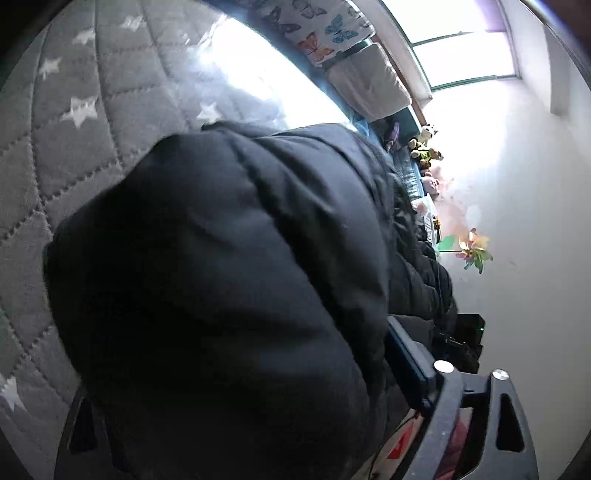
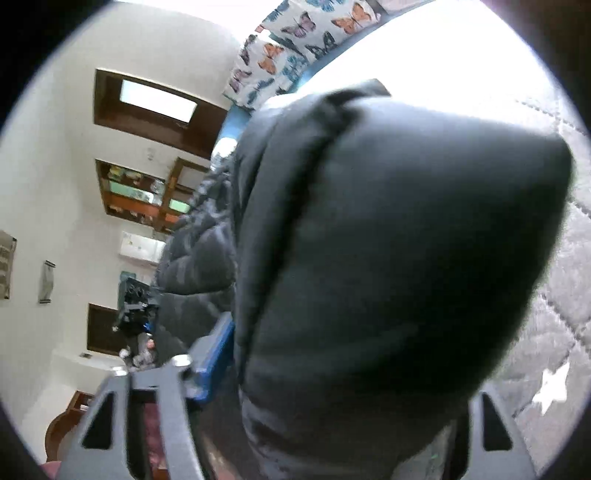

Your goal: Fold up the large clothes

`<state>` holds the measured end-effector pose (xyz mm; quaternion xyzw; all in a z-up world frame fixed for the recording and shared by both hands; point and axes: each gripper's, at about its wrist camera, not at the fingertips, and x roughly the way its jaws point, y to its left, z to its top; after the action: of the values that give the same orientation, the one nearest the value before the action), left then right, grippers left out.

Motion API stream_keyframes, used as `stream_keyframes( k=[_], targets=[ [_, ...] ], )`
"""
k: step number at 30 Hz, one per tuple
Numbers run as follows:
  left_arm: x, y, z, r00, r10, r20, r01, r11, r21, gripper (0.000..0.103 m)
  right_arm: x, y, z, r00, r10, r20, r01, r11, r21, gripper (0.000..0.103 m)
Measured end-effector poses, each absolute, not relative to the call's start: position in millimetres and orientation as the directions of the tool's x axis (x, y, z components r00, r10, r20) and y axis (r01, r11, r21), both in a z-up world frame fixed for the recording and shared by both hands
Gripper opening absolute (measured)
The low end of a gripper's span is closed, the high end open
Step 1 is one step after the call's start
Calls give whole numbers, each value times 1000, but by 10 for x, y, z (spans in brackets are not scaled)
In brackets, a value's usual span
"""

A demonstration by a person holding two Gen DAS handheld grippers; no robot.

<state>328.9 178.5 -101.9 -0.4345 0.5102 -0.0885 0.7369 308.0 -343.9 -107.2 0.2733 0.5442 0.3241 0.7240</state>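
A large black puffer jacket (image 1: 221, 295) fills most of both wrist views. Its outer shell is seen as smooth, matte and thickly padded, bulging into a rounded fold with a stitched seam running along it; a more tightly quilted, wrinkled section is visible further back. In the right wrist view the same jacket (image 2: 388, 258) is shown as a swollen dark mass, slightly blurred at its edges. It is held up over a grey quilted bedcover (image 1: 74, 155) scattered with white stars, beyond which a butterfly-print cloth (image 1: 317, 29) is seen at the head of the bed.

The left gripper (image 1: 240, 435) is clamped on the jacket, its fabric being packed between the blue-padded fingers. The right gripper (image 2: 332, 424) is likewise closed on the jacket, with padding bunched between its jaws
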Motion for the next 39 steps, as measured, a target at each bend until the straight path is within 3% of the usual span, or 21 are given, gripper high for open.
stream_keyframes(
  k=[3,6,16,20,23,26,29,30,31,34,39],
  targets=[
    [3333,1602,-755,488,-548,-680,-287,635,-717,75,2956,-3436,-848,227,768,-599,-200,639,743,44],
    [3397,1402,-502,498,-542,-677,-257,654,-712,72,2807,-3403,-543,274,748,-604,-259,662,703,40],
    [4213,168,20,480,-641,-599,-92,642,-761,69,2348,-4063,516,464,639,-614,-333,768,547,39],
    [4639,-426,94,465,-671,-578,-34,638,-769,69,2208,-4469,714,543,584,-603,-310,807,503,39],
    [4914,-890,-4,426,-668,-610,-34,662,-749,69,2223,-4760,592,578,541,-611,-251,830,498,39],
    [5082,-1351,-295,356,-634,-686,-86,709,-700,73,2289,-5045,179,568,488,-663,-134,849,511,45],
    [5205,-1509,-546,354,-594,-723,-142,729,-669,83,2358,-5213,-427,503,361,-785,19,903,428,65],
    [5229,-1513,-576,354,-607,-712,-153,713,-684,86,2367,-5270,-572,485,364,-795,42,898,437,76],
    [5254,-1503,-603,357,-627,-693,-173,685,-708,86,2357,-5323,-668,480,383,-789,61,883,466,81],
    [5293,-1436,-511,385,-636,-669,-195,652,-732,86,2343,-5398,-697,485,421,-766,92,847,523,82],
    [5440,-1204,-169,462,-530,-711,-211,712,-669,86,2330,-5538,-439,477,257,-840,116,930,350,82]
  ],
)
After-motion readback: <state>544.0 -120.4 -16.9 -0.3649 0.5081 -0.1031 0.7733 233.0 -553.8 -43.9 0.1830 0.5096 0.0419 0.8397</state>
